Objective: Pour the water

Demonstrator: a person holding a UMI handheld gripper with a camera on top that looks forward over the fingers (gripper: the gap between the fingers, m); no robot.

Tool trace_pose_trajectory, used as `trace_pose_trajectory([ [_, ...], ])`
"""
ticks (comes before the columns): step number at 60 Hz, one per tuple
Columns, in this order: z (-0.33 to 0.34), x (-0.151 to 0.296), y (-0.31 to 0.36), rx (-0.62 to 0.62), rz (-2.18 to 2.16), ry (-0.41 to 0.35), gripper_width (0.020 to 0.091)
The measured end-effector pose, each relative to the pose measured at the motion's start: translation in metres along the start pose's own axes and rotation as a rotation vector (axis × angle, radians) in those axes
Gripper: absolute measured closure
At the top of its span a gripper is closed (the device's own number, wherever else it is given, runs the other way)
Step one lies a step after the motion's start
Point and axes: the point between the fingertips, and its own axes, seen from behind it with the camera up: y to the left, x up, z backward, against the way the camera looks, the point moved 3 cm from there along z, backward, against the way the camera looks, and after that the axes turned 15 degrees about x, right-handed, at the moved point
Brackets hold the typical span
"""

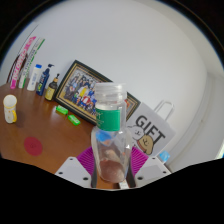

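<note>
Tongs: the gripper (113, 168) sits at the bottom centre of the frame, its two fingers closed in on a bottle, the magenta pads (88, 161) pressed against its sides — clamped, not merely standing about it.
Held thing: a clear plastic water bottle (111, 135) with a white cap and a green-and-white label, upright, rising from between the fingers to mid-frame.
Why held so: gripped low on the body and kept vertical, likely so nothing spills before a tilt; whether the cap is fastened I cannot tell.
Surface: a reddish wooden table (45, 128) spreads across the left and centre.
Behind the bottle: a white gift bag (153, 127) printed "GIFT", just to the right.
Further back: a framed picture (80, 88) leans on the wall, centre-left.
Upper left: a row of toiletry bottles (36, 78) along the wall.
Receiving vessel: none plainly in view — the pour seems not yet begun.
</note>
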Motion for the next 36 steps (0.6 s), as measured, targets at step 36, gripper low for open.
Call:
trace_pose_trajectory([
  [36,-0.047,0.194,0.232,-0.230,1.429,0.184,0.0675],
])
